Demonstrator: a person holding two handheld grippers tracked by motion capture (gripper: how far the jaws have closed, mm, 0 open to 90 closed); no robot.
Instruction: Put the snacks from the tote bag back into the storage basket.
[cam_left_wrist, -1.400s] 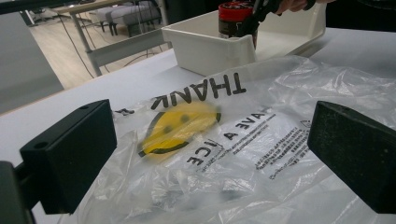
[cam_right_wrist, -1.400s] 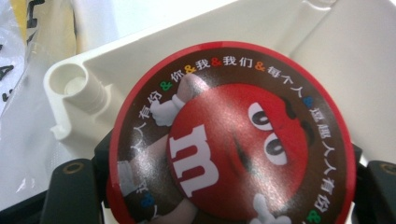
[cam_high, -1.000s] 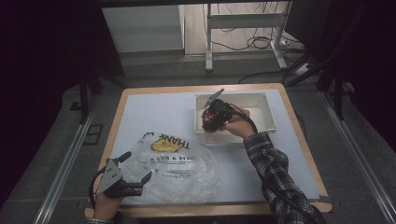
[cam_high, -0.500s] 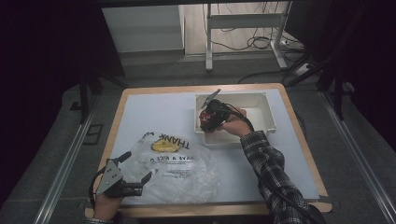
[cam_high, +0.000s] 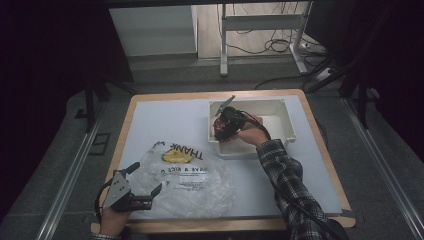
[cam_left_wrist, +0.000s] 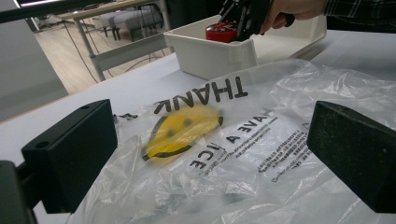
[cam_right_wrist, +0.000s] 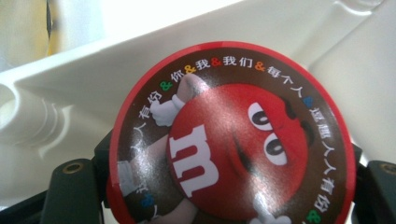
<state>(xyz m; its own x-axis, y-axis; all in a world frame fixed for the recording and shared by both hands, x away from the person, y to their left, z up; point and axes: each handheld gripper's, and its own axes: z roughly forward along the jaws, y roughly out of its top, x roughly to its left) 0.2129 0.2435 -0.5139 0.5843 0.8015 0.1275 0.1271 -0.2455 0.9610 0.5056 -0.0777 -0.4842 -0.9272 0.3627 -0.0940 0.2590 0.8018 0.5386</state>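
Observation:
A round red candy tin (cam_right_wrist: 229, 135) with a red cartoon face on its lid sits between the jaws of my right gripper (cam_right_wrist: 229, 191), which is shut on it. In the high view the right gripper (cam_high: 221, 129) holds the tin (cam_high: 218, 128) over the left end of a white plastic tray (cam_high: 280, 103). A clear plastic bag (cam_high: 190, 180) printed with a yellow smiley (cam_high: 175, 156) and "THANK" lies flat at the front left. My left gripper (cam_high: 147, 178) rests at the bag's left edge. Its jaws stand open, with the bag (cam_left_wrist: 261, 140) lying beyond them and nothing gripped (cam_left_wrist: 210, 158).
The tray (cam_left_wrist: 205, 51) stands beyond the bag on the white table top (cam_high: 160, 120). Bare table lies to the right of the bag and behind it. The table's wooden edge (cam_high: 320, 135) runs along the right. The person's plaid sleeve (cam_high: 285, 175) crosses the right front.
The right gripper with the red tin has edged slightly to the left within the tray. The left gripper and the bag have stayed where they were.

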